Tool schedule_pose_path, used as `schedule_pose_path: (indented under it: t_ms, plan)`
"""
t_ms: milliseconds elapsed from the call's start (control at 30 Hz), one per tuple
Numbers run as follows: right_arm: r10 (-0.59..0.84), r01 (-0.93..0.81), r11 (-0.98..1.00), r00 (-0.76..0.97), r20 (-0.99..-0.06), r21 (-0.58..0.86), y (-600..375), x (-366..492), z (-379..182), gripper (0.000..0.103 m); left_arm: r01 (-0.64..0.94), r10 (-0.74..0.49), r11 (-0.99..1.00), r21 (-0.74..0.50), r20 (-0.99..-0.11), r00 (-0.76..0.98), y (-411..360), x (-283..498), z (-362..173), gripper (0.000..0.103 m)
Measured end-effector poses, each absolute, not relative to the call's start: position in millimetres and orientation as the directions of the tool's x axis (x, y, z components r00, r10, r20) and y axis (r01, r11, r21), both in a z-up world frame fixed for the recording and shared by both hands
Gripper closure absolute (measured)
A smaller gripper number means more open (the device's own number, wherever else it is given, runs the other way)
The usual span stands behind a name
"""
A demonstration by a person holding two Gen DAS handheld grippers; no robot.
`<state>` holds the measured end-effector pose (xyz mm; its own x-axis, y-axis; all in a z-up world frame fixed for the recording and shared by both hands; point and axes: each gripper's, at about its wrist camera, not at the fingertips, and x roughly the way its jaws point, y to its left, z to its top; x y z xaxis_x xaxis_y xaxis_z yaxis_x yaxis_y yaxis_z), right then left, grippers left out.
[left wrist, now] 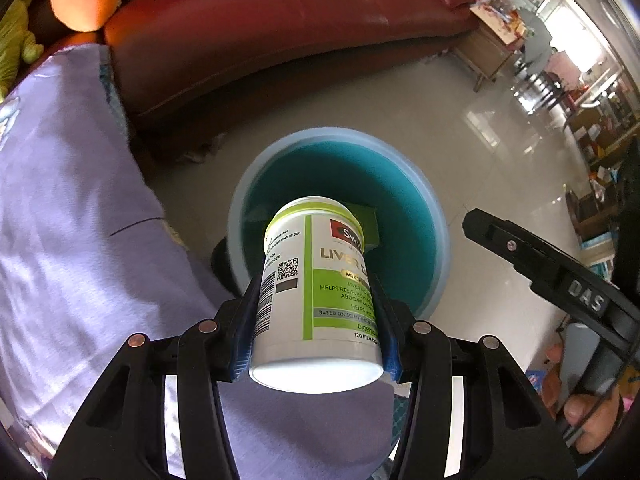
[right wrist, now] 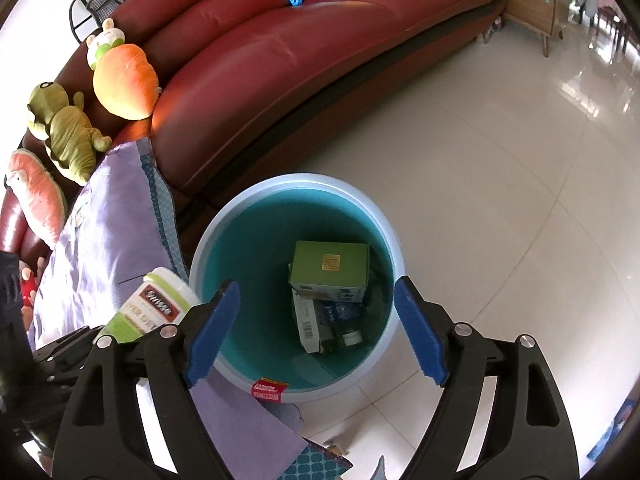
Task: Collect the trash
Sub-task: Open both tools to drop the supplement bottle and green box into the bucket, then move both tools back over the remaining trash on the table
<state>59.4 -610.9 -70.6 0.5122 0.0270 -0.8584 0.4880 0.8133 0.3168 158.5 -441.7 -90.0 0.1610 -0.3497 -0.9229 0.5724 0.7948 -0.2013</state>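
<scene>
My left gripper (left wrist: 316, 304) is shut on a white and green supplement bottle (left wrist: 312, 280), its blue pads pressing on both sides. The bottle hangs tilted over the near-left rim of a round blue bin (left wrist: 438, 240) standing on the floor. The right wrist view shows the same bottle (right wrist: 156, 308) at the bin's left edge. My right gripper (right wrist: 318, 320) stands open above the bin (right wrist: 288, 182), with nothing between its pads. Inside the bin lie a green box (right wrist: 328, 268), a white box (right wrist: 308, 324) and a small bottle (right wrist: 352, 336). One black finger (left wrist: 532, 264) of the right gripper shows at the right.
A red leather sofa (right wrist: 280, 60) curves behind the bin, with plush toys (right wrist: 124, 76) on its left end. A purple cushion (right wrist: 100, 240) lies against the bin's left side. Glossy floor tiles (right wrist: 500, 200) spread to the right, and a wooden cabinet (right wrist: 532, 12) stands far back.
</scene>
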Motion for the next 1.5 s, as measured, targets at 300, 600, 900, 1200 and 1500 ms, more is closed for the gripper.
schedule_pose_path:
  t_ms: [300, 600, 900, 1200, 1500]
  plan:
    - [-0.01, 0.49, 0.827, 0.505, -0.863, 0.277, -605.6, 56.8, -56.8, 0.025, 0.586, -0.354, 0.789, -0.185, -0.916, 0.188, -439.7, 153.1, -87.7, 0.02]
    - [-0.029, 0.45, 0.859, 0.518, -0.855, 0.244, -582.9, 52.8, -37.6, 0.024, 0.538, -0.35, 0.821, -0.189, -0.912, 0.213, -399.6, 149.7, -74.5, 0.014]
    - [-0.032, 0.394, 0.894, 0.532, -0.846, 0.214, -540.1, 45.6, -14.3, 0.024, 0.507, -0.368, 0.837, -0.208, -0.899, 0.239, -353.2, 134.2, -55.0, 0.014]
    - [0.003, 0.318, 0.926, 0.536, -0.844, 0.205, -476.9, 38.8, 8.8, 0.024, 0.466, -0.369, 0.861, -0.203, -0.88, 0.299, -278.7, 109.6, -31.4, 0.013]
    - [0.062, 0.209, 0.958, 0.517, -0.854, 0.196, -397.8, 44.3, 20.0, 0.021, 0.384, -0.33, 0.905, -0.181, -0.869, 0.368, -180.0, 89.7, -15.7, 0.011]
